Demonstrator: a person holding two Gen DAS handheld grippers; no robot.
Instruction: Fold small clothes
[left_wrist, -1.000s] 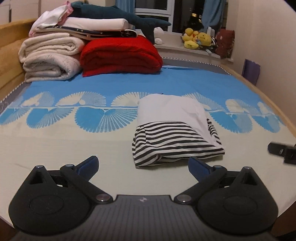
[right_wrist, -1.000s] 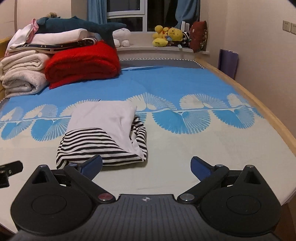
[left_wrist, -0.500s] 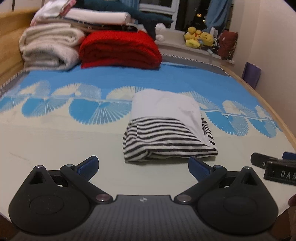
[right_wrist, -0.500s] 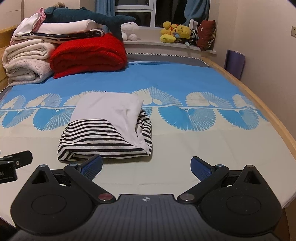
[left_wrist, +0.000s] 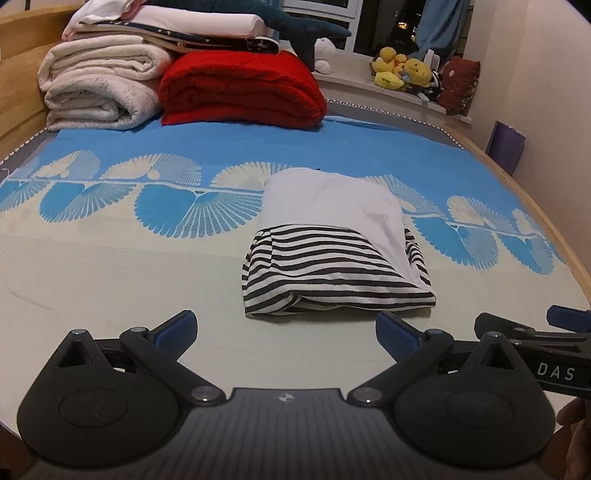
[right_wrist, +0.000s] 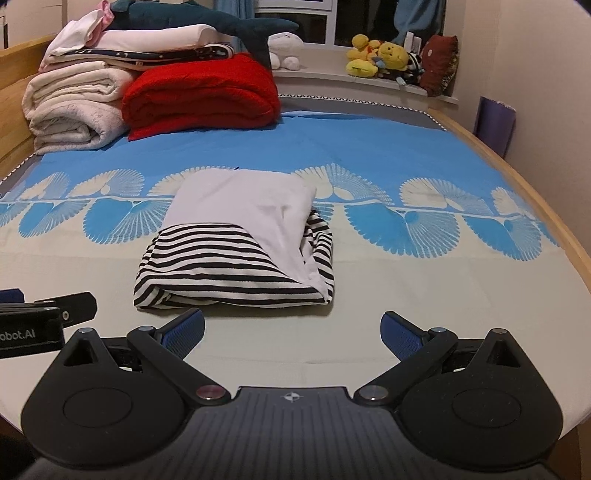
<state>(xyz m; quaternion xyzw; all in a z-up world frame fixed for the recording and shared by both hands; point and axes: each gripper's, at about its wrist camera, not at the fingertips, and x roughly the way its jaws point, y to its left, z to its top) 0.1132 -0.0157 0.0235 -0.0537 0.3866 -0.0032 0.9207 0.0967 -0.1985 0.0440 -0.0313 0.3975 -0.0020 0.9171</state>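
both claws spread wide in front of the folded shirt

my left gripper (left_wrist: 286, 334) is spread wide, blue pads apart and pinching nothing. the folded garment (left_wrist: 332, 243) lies on the bed (left_wrist: 110, 266) just ahead of it, a little toward the right finger, its near edge close to the fingertips but not touching them. it is a white panel folded over black-and-white stripes. off my left claw's right side i see the other tool's black finger and blue tip.

my right gripper (right_wrist: 291, 332) is equally open and empty. from here the garment (right_wrist: 240, 243) sits just ahead and toward the left finger, the striped fold nearest me, apart from the pads. the left tool's body shows at the far left edge.

well beyond the garment, ahead and to the left of both claws, a red blanket (right_wrist: 201, 94) sits beside stacked cream blankets (right_wrist: 74, 107), with a plush shark (right_wrist: 207, 22) on top. yellow plush toys (right_wrist: 376, 55) line the window sill (right_wrist: 321, 75), ahead and to the right.
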